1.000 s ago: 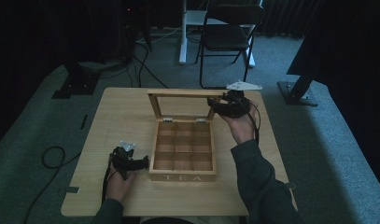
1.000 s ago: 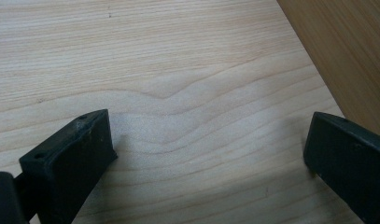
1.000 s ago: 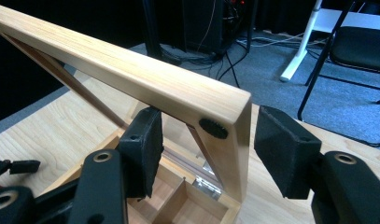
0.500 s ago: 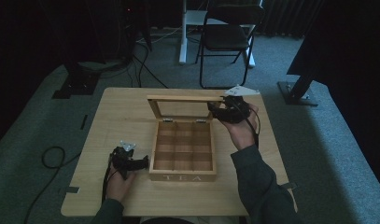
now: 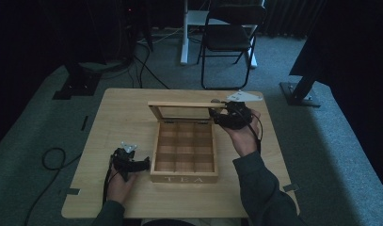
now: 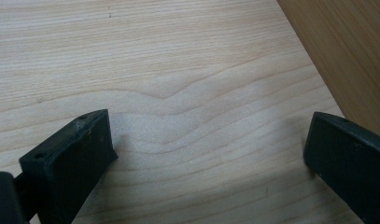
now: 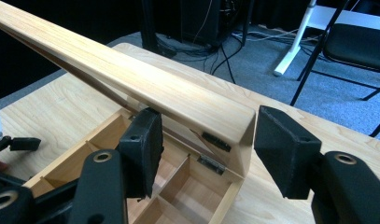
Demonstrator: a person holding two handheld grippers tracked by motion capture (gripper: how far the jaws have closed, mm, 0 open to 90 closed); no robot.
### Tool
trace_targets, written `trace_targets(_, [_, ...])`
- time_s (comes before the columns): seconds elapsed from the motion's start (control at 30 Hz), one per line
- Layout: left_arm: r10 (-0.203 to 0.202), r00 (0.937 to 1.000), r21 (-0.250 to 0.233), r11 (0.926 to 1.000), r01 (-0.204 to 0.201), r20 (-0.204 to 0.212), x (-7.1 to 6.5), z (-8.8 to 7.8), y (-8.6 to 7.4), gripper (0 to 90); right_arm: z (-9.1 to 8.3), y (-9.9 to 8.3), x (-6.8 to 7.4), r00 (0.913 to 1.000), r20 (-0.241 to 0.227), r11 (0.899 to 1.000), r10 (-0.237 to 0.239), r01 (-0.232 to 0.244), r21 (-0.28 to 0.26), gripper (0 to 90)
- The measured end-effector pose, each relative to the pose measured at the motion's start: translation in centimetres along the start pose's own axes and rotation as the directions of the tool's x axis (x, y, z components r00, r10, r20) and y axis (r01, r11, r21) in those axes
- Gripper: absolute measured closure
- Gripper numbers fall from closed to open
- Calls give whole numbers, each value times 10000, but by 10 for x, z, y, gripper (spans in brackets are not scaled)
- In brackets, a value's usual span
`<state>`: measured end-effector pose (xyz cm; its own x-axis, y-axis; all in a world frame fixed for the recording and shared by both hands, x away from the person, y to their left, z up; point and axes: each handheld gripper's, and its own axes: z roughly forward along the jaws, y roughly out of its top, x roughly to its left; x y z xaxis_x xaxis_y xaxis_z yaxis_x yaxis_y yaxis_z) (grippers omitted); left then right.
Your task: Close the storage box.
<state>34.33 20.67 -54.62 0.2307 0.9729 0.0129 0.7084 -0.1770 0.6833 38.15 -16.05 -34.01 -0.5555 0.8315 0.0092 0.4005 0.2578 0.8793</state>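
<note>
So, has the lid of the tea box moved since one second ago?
Yes. The lid has tipped down toward the back wall of the tea box in the high view; the right gripper holds its corner.

Light wooden tea box (image 5: 184, 178) with "TEA" lettered on its front wall sits mid-tabletop, front facing the person. Interior is a grid of square compartments, bare wood showing. Glass-paned wooden-framed lid (image 5: 182, 104) (image 7: 131, 74) is hinged at the back edge, raised and standing roughly upright. Small metal hinge hardware at the lid's rear corner.
</note>
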Motion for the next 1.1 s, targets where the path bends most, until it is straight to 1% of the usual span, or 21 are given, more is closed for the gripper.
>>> trace_targets(0.23, [13, 10000, 2, 10000, -13, -5, 0, 0, 0, 16, -2, -8, 2, 9998, -169, 10000, 38, -37, 33, 405])
trace_targets(0.53, [14, 10000, 1, 10000, -14, -5, 0, 0, 0, 16, -6, -13, 7, 9999, -117, 9999, -85, 86, 92, 404])
trace_targets(1.1, [20, 10000, -1, 10000, -20, -13, 0, 0, 0, 16, -11, -23, 11, 9996, -248, 9998, -112, 117, 186, 398])
